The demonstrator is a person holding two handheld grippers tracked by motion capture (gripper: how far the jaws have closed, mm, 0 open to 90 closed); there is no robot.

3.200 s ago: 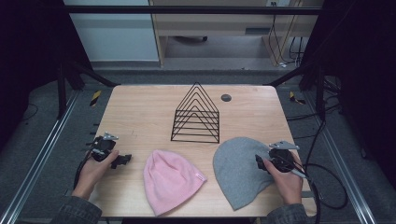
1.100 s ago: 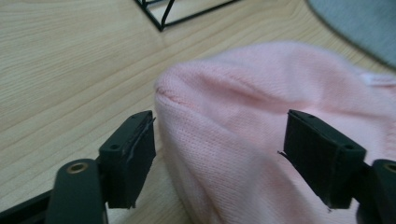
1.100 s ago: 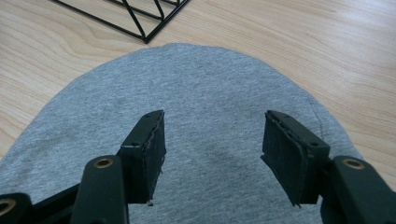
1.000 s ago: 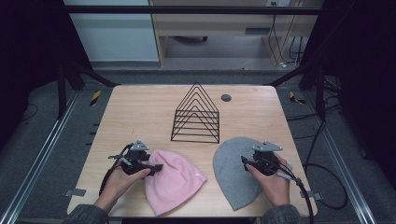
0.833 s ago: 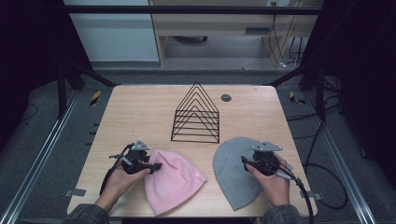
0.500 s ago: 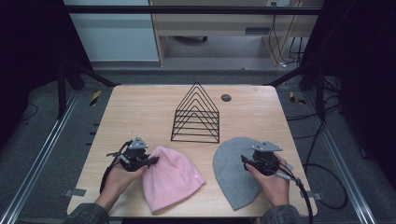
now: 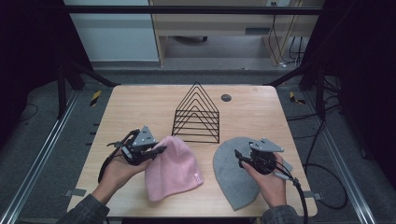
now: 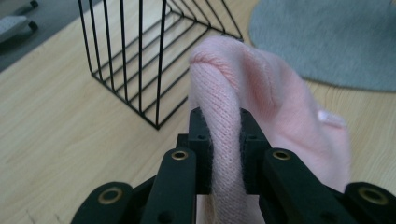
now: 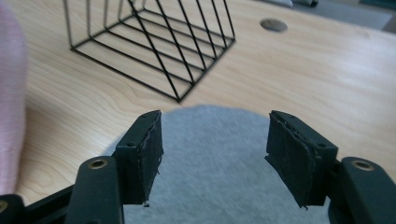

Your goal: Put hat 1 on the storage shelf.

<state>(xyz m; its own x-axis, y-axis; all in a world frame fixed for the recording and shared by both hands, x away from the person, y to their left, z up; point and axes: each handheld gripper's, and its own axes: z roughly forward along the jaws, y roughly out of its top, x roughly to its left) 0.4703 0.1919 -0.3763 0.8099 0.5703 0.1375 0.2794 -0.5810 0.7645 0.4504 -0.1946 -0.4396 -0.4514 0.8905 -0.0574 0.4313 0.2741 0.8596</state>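
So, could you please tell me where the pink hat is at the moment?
In the high view the pink hat lies near the table's front edge, left of the grey hat and just before the wire rack; the left tongs pinch its edge.

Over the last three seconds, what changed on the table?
The left hand-held gripper moved in from the table's left edge and shut on the pink beanie, pinching up a fold. The right hand-held gripper shifted further over the grey beanie, open. The wire rack and both beanies' positions stayed the same.
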